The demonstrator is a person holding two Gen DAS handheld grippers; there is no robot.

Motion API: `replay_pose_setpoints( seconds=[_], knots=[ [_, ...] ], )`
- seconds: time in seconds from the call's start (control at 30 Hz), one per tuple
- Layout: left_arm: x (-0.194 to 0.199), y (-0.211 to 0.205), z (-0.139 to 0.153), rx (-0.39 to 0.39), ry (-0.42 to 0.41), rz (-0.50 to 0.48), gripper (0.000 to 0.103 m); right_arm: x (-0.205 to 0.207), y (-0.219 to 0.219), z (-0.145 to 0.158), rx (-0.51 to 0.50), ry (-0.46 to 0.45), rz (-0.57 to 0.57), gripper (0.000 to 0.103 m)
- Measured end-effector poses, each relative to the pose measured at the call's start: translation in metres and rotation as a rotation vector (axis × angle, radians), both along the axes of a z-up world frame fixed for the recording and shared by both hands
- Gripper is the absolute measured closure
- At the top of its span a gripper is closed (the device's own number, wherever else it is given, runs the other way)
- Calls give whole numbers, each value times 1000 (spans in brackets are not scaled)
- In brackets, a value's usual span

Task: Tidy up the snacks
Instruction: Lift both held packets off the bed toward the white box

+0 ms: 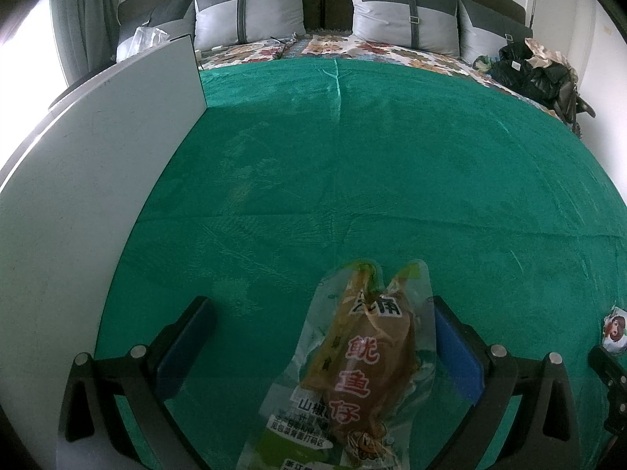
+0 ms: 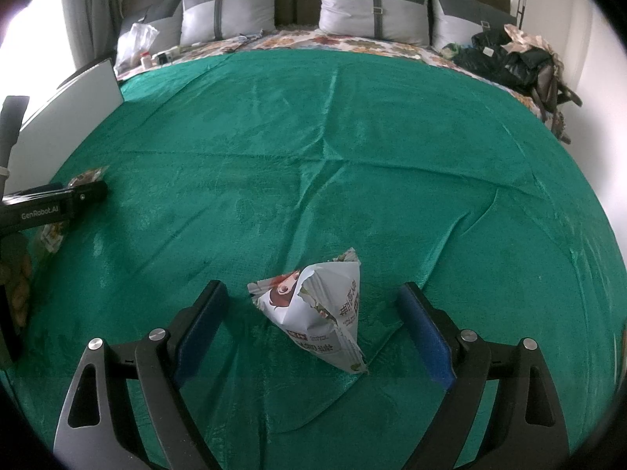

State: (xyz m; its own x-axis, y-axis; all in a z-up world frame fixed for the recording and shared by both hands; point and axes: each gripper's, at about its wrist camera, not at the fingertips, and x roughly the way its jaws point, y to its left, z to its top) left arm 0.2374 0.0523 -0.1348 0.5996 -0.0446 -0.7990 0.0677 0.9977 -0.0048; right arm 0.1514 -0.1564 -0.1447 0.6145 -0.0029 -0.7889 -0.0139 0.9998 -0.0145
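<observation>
The left gripper has its blue-padded fingers spread wide, released, with a clear squid snack packet lying on the green blanket between them; the packet sits close to the right-hand pad, and whether it touches that pad cannot be told. The right gripper is likewise spread and released, its fingers standing on either side of a white crumpled snack packet that rests on the blanket, clear of both pads.

The blanket covers the near part of a bed. Past its far edge a strip of floral bedding shows, then grey two-tone pillows leaning against a dark headboard. A white board stands on edge along the left side of the blanket. At the far right corner lies a heap of dark clothes. White walls close the room, with a curtain and bright window on the left.

The left wrist view shows the squid packet's red printed characters up close, and only a corner of the white packet at its right edge. The right wrist view shows the white packet whole, the left gripper's black body from the side over its packet, and a clear plastic bag beside a small white bottle at the bed's far left.
</observation>
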Motion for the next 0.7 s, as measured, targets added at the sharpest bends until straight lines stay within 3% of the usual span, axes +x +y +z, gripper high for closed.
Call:
replay_pose_setpoints(
  seconds=[0.43,0.5,0.63,0.7],
  knots=[
    [0,0,0,1,4,-8,0,0,-1,-1,12,1,4,11],
    [3,1,1,3,43,-56,0,0,-5,-1,31,-1,23,11],
    [5,4,5,11,203,-205,0,-9,-29,8,135,72,78,12],
    [0,6,10,-6,219,-252,1,-13,-42,13,181,111,67,12]
  ],
)
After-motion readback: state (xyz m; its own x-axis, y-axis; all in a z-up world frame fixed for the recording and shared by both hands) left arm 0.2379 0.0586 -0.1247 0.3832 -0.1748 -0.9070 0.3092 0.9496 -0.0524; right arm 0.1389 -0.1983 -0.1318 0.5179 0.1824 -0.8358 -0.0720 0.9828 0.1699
